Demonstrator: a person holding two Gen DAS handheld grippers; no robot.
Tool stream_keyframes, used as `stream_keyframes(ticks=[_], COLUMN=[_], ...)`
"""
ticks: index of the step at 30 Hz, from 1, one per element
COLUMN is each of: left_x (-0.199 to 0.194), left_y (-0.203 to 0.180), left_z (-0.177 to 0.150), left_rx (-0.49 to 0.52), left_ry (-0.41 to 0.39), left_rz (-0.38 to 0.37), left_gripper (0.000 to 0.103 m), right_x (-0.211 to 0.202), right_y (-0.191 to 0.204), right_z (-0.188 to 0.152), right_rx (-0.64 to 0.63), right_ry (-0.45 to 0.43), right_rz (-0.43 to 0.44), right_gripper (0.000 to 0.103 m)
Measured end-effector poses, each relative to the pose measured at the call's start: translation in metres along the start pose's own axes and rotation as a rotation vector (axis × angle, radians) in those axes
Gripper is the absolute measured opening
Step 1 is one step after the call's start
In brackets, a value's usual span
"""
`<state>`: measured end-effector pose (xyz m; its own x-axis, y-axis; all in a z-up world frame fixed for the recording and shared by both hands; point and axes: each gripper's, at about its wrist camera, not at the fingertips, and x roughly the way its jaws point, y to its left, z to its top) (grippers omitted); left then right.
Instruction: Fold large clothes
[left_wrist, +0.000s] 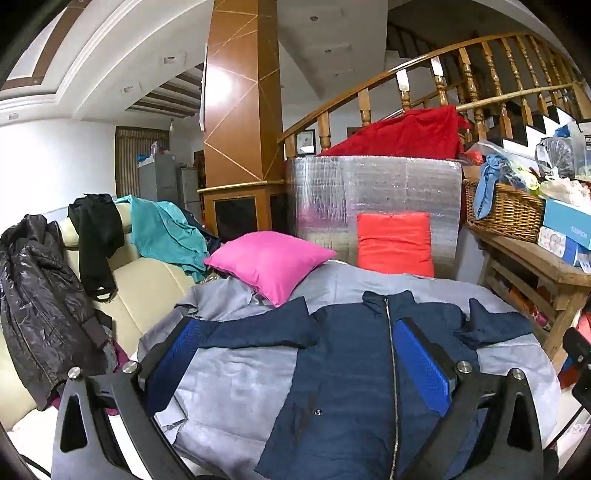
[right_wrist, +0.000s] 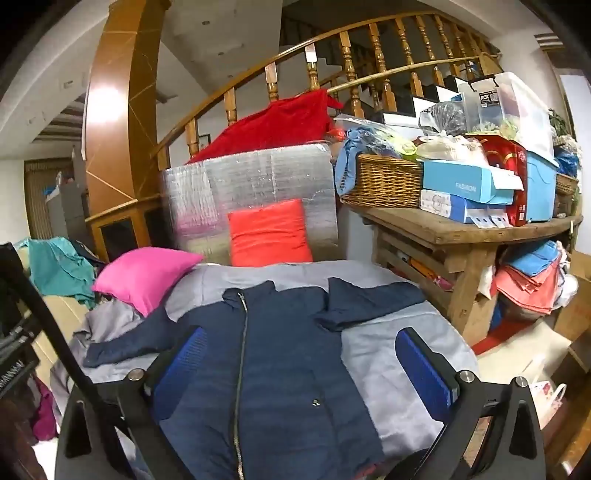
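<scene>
Jacket (left_wrist: 351, 354): a big dark blue jacket with a zip down the middle. It lies flat, front side up, on a grey sheet (left_wrist: 236, 373) spread over a bed or table. Its collar points away, toward the pillows.
Sleeves: both are spread out to the sides. The one on the pink pillow's side reaches out long. The other one looks bunched and bent near the shoulder.
Left claw (left_wrist: 295, 354): wide open, holding nothing. It hangs over the jacket, with its blue pads to either side of the zip.
Right claw (right_wrist: 303, 365): wide open too, and holding nothing. It hangs over the jacket and the sheet beside it.
Step, as I judge it: no fold shows on the jacket yet.
What could go wrong: a claw could pinch the grey sheet along with the jacket, because they lie right on top of each other. Then the sheet would come up too.
Also: the slippery-looking cloth could slide out of a small pinch, and the fold would flop open.
Also: the pink pillow (left_wrist: 269, 260) lies just beside one sleeve, maybe on it. That sleeve could snag or drag the pillow.
Hard to see: the bottom edge of the jacket is cut off behind the claws in both views.
Also hidden: I cannot tell if the pink pillow rests on the sleeve or only beside it.
</scene>
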<state>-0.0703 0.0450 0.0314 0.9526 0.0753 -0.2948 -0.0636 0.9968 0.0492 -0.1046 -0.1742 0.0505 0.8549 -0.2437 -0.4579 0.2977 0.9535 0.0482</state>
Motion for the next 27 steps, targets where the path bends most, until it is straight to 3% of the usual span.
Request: stream_keyframes(ticks=[2,27], left_x=[0.004,0.003], left_y=[-0.001,-0.007], left_z=[-0.002,-0.002], left_rx=[0.001,0.018], left_ry=[0.016,0.031], left_rz=[0.002,-0.014], left_gripper=[0.103,0.103], right_x=[-0.001,0.001], right_y=[-0.006,-0.009], right_z=[0.000,-0.016], right_rx=[0.050,0.059], right_ry=[0.001,0.011], right_rz=[0.001,-0.020], right_gripper=[0.103,0.103])
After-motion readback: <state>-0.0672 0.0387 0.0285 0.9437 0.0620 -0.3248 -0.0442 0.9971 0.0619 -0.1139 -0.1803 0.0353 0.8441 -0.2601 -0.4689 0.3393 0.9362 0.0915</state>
